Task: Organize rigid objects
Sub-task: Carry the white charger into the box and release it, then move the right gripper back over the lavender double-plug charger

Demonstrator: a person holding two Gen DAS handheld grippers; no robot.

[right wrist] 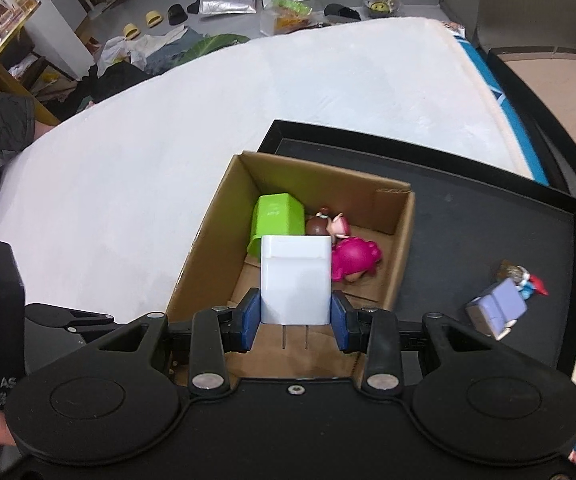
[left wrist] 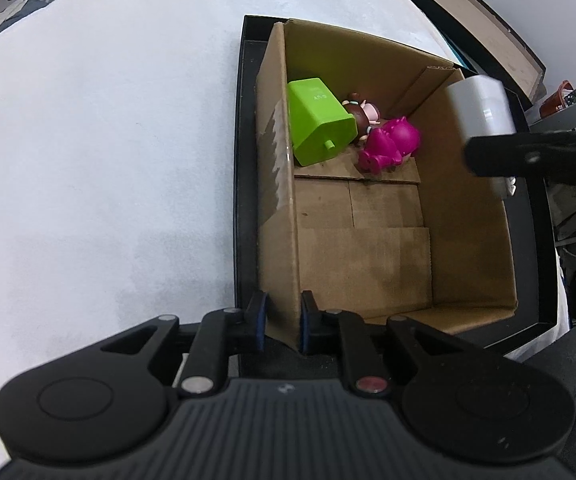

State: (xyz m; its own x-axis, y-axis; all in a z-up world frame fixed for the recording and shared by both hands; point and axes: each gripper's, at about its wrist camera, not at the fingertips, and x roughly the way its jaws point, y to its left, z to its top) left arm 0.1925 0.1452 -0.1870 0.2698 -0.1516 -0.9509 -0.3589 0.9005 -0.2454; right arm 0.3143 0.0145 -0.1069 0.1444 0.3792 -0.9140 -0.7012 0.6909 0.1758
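White plastic is what the right gripper (right wrist: pixel 295 320) has clamped between its blue pads (right wrist: pixel 248 322) — a white charger (right wrist: pixel 295 280) with two metal prongs pointing back toward the camera and its blunt end pointing away and down into the cardboard box (right wrist: pixel 202 256). Its long axis runs along the fingers, steeply downward. It hangs over the near half of the box, above the bare cardboard floor, short of the toys at the far end.

The left gripper (left wrist: pixel 282 322) is pinched shut on the near corner of the box's left wall, its pads on either side of the cardboard, steadying it inside the black tray (left wrist: pixel 244 160).

Risks, as I judge them: the pads hold only the charger's lower sides, so a slack grip could let it slip and tumble. Released from this height, it might bounce onto the green charger (left wrist: pixel 319 120), the pink pig toy (left wrist: pixel 391 144) or the small doll figure (left wrist: pixel 361 114) crowded into the far left corner. If the left grip lets go early, the light box could shift on the tray. A block-shaped figure (right wrist: pixel 499 308) lies on the tray's right side, outside the box — easy to overlook.
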